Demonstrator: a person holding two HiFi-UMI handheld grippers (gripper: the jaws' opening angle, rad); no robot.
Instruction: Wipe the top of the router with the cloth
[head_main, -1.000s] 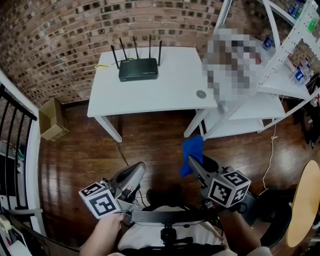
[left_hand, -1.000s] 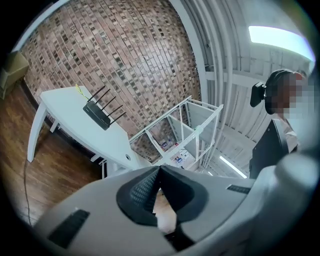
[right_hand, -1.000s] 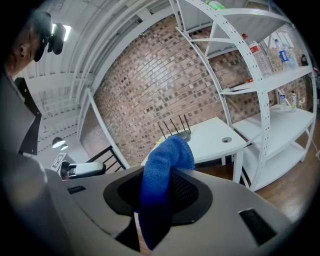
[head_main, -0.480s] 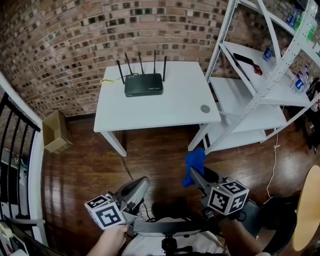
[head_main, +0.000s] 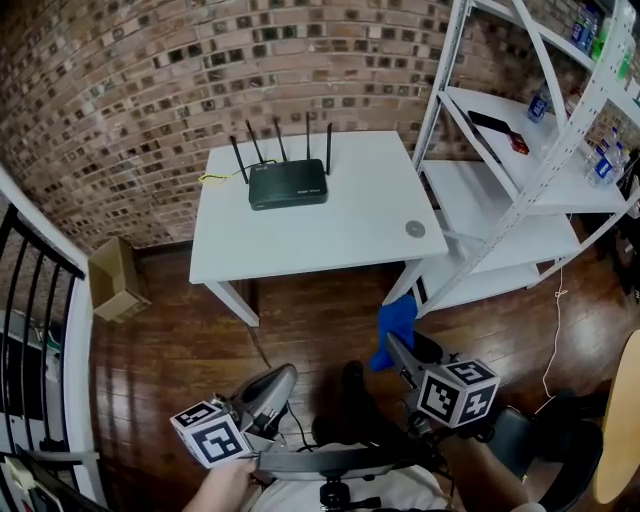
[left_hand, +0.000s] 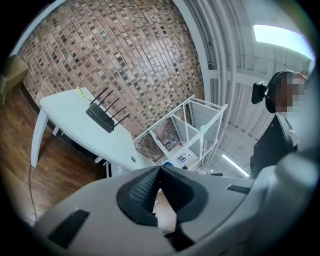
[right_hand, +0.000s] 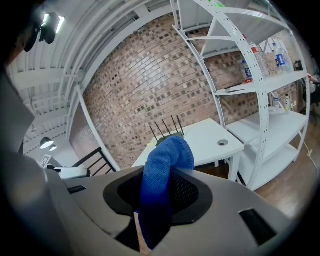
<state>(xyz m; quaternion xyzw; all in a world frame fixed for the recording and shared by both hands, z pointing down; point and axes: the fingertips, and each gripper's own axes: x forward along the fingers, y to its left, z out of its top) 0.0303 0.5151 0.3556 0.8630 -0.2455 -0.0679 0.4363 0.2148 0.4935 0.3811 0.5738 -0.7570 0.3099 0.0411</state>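
The right gripper (head_main: 392, 346) is closed on the blue cloth (head_main: 396, 322), which sticks out past its jaws. The left gripper (head_main: 284, 374) has its jaws together, with nothing between them. Both are well apart from the router (head_main: 288, 184), which lies at the far side of the white table (head_main: 330, 235). What is inside the cardboard box (head_main: 114, 279) cannot be seen.

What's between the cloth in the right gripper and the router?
In the head view, only wood floor and bare tabletop separate cloth from router.
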